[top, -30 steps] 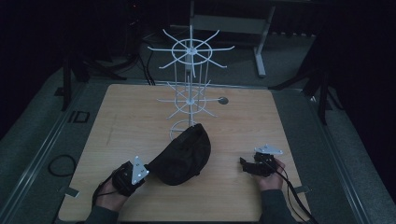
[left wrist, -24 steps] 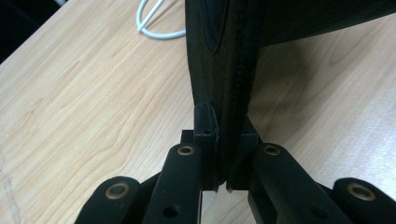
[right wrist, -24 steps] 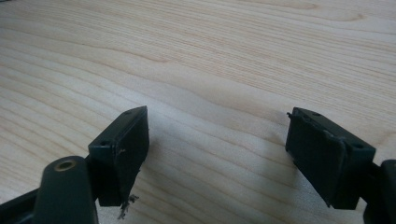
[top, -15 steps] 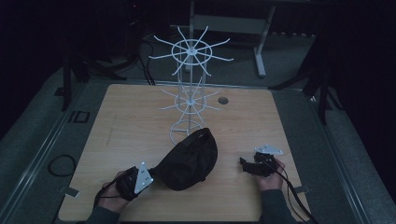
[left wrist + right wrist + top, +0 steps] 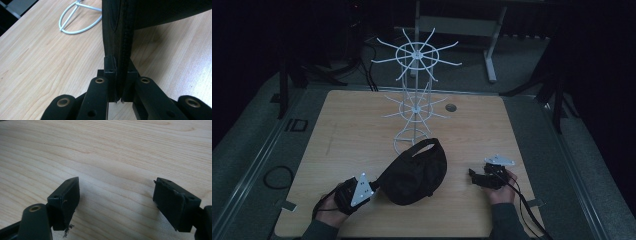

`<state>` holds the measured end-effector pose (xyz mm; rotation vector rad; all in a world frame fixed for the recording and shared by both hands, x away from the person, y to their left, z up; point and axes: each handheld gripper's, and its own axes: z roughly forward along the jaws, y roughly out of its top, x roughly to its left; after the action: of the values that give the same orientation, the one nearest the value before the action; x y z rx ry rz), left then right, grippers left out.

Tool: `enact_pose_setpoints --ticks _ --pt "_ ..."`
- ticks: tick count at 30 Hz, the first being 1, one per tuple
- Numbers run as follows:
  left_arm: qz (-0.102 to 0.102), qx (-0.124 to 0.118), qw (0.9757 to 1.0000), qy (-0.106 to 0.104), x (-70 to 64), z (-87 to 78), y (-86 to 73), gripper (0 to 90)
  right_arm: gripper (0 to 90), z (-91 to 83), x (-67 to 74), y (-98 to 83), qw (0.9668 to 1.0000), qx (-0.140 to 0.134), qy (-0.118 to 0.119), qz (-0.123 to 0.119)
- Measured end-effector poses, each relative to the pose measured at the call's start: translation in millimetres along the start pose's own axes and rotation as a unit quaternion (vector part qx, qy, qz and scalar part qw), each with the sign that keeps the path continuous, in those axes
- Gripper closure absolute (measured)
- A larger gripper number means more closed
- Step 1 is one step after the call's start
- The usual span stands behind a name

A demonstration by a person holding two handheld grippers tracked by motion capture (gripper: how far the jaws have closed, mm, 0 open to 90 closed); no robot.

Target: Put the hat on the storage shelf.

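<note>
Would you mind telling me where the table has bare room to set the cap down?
Free: left of the white rack, and right of it behind the right gripper. Crowded: the near middle, where the left gripper clamps the cap.

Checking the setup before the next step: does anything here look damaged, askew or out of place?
Only wear: the right gripper's left pad has a frayed lower edge. The black cap sits pinched in the left gripper, and the white rack stands upright.

Left gripper (image 5: 119,82) fingers clamped together; right gripper (image 5: 116,202) fingers wide apart, low over table.
</note>
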<state>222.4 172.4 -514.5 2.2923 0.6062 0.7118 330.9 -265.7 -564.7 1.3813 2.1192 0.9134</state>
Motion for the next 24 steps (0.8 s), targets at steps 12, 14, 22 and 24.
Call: enact_pose_setpoints --ticks 12,14,22,24 --pt "-0.014 -0.030 0.9992 -0.021 3.2 -9.0 1.4 86.2 21.2 0.0 0.1 0.0 1.0000 0.000 0.000 0.001" --pt "-0.020 -0.038 0.9988 -0.024 4.7 -11.1 0.9 86.2 21.2 -0.1 0.0 0.0 1.0000 0.000 0.000 0.000" --pt "-0.030 -0.059 0.9972 -0.036 6.2 -18.0 3.1 86.3 21.2 0.0 -0.1 0.1 1.0000 0.000 0.000 -0.001" --pt "-0.026 -0.062 0.9970 -0.039 6.2 -19.4 5.4 86.3 21.2 0.0 -0.1 0.1 1.0000 0.000 0.000 -0.001"
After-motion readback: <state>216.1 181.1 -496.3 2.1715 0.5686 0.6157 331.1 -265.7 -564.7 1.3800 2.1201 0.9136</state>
